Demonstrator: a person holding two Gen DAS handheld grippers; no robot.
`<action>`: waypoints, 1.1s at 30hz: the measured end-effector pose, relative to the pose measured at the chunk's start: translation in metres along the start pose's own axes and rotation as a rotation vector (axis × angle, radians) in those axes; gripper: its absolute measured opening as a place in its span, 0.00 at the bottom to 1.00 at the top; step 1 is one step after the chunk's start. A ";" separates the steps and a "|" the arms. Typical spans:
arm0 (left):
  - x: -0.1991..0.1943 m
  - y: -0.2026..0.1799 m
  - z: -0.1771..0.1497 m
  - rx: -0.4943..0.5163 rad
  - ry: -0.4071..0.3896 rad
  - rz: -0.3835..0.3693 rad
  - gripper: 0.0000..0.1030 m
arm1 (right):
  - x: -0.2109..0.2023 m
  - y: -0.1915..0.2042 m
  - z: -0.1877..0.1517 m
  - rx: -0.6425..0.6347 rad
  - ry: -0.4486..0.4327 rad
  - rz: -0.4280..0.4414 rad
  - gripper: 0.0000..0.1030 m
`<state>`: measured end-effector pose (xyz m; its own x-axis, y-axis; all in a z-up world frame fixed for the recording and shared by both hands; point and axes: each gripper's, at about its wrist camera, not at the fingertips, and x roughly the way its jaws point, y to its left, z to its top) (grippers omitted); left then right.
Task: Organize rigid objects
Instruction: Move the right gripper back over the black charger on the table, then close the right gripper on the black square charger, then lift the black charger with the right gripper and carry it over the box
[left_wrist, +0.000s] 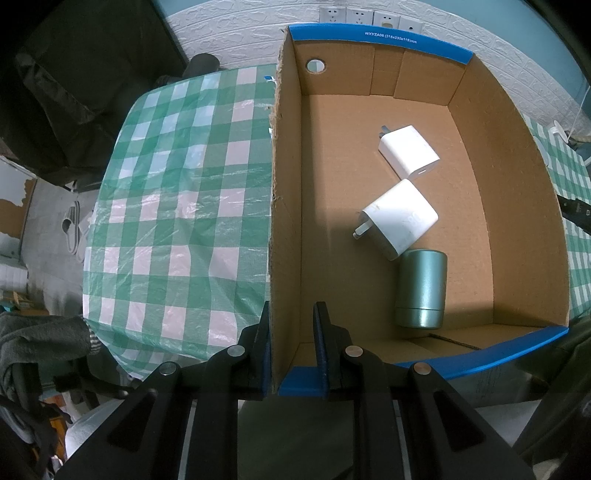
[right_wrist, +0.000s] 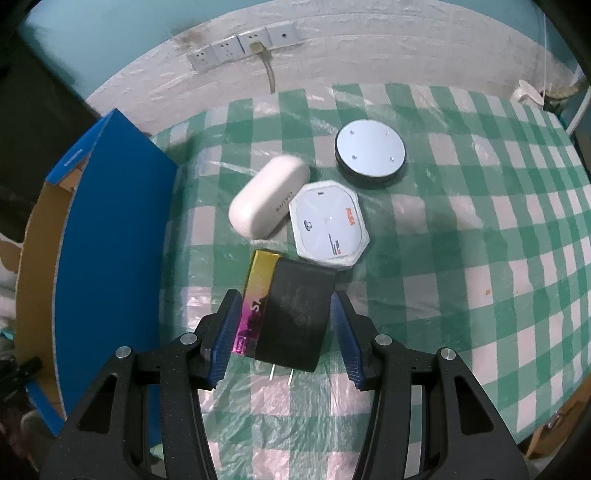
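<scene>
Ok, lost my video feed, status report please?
Left gripper shut on cardboard box wall. Right gripper open, straddling black charger on table. White case, white hub just beyond it.

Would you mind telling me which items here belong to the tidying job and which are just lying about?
Part of the job:
cardboard box, its side wall between the left gripper fingers
two white chargers and green cylinder inside it
black charger, between the open right gripper fingers
white case
white octagonal device
round disc

Just lying about:
wall sockets
checked tablecloth
</scene>
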<state>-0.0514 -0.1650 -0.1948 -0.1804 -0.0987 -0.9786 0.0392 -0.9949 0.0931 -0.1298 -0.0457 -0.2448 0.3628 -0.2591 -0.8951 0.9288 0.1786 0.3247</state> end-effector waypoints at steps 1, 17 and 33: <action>0.000 0.000 0.000 0.001 0.000 0.001 0.17 | 0.001 -0.001 -0.001 0.001 0.001 -0.002 0.48; 0.002 -0.001 0.000 0.001 0.002 0.000 0.17 | 0.017 -0.010 -0.007 0.005 0.043 -0.125 0.36; 0.002 0.000 0.000 0.001 0.002 -0.001 0.17 | 0.032 -0.015 -0.002 0.006 0.037 -0.124 0.36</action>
<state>-0.0517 -0.1649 -0.1964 -0.1781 -0.0976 -0.9792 0.0378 -0.9950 0.0923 -0.1327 -0.0552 -0.2788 0.2420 -0.2434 -0.9393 0.9669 0.1415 0.2124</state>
